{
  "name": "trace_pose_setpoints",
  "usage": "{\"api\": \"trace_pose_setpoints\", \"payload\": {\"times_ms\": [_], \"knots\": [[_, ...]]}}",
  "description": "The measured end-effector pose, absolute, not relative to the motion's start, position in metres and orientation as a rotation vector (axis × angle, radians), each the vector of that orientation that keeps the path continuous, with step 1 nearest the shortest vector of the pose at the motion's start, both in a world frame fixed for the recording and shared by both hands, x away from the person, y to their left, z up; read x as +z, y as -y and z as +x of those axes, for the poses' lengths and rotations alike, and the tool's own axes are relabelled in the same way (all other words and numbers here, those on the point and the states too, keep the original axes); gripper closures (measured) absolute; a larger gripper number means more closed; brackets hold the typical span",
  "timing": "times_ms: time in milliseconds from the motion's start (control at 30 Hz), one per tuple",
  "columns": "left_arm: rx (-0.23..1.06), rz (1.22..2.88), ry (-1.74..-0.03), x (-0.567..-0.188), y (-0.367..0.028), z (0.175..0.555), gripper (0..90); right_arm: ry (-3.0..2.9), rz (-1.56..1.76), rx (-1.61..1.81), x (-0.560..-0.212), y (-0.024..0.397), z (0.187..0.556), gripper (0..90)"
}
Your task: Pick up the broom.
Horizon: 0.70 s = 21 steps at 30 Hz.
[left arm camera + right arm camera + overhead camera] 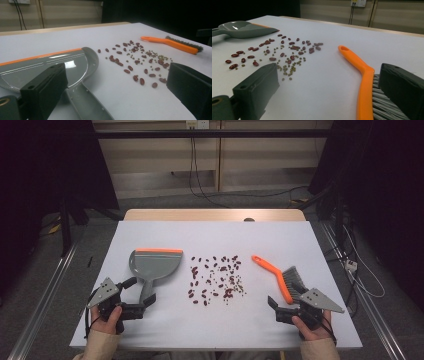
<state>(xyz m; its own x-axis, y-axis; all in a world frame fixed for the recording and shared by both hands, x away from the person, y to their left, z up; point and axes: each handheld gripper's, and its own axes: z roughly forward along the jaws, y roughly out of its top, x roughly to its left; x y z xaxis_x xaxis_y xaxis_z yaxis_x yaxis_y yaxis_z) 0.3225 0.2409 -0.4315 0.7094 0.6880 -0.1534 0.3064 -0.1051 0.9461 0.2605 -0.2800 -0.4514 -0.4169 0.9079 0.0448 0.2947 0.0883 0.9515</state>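
A grey dustpan point(155, 263) with an orange lip lies left of centre, its handle point(86, 103) pointing toward me. My left gripper point(140, 292) stands open around that handle, jaws well apart from it point(116, 82). Red and small green beans point(216, 277) are scattered mid-table point(136, 61) point(284, 53). An orange brush point(274, 270) with grey bristles lies at the right. My right gripper point(286, 296) is open, and the brush's bristle end point(365, 97) lies between its jaws, close to the right one point(329, 80).
The white tabletop point(215, 235) ends in a wooden strip at the back. Its front edge runs just under both hands. Metal rails and loose cables point(360, 270) run along the floor on either side.
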Motion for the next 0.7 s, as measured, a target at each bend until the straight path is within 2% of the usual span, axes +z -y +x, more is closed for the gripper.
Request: {"api": "trace_pose_setpoints", "payload": {"times_ms": [433, 700], "knots": [[0.393, 1.695, -0.804, -0.432, -0.24, 0.322, 3.0, -1.784, 1.198, 1.345, -0.449, 0.281, 0.263, 2.7], [0.397, 1.697, -0.806, -0.431, -0.241, 0.321, 3.0, -1.796, 1.23, 1.316, -0.437, 0.278, 0.281, 4.9]]}}
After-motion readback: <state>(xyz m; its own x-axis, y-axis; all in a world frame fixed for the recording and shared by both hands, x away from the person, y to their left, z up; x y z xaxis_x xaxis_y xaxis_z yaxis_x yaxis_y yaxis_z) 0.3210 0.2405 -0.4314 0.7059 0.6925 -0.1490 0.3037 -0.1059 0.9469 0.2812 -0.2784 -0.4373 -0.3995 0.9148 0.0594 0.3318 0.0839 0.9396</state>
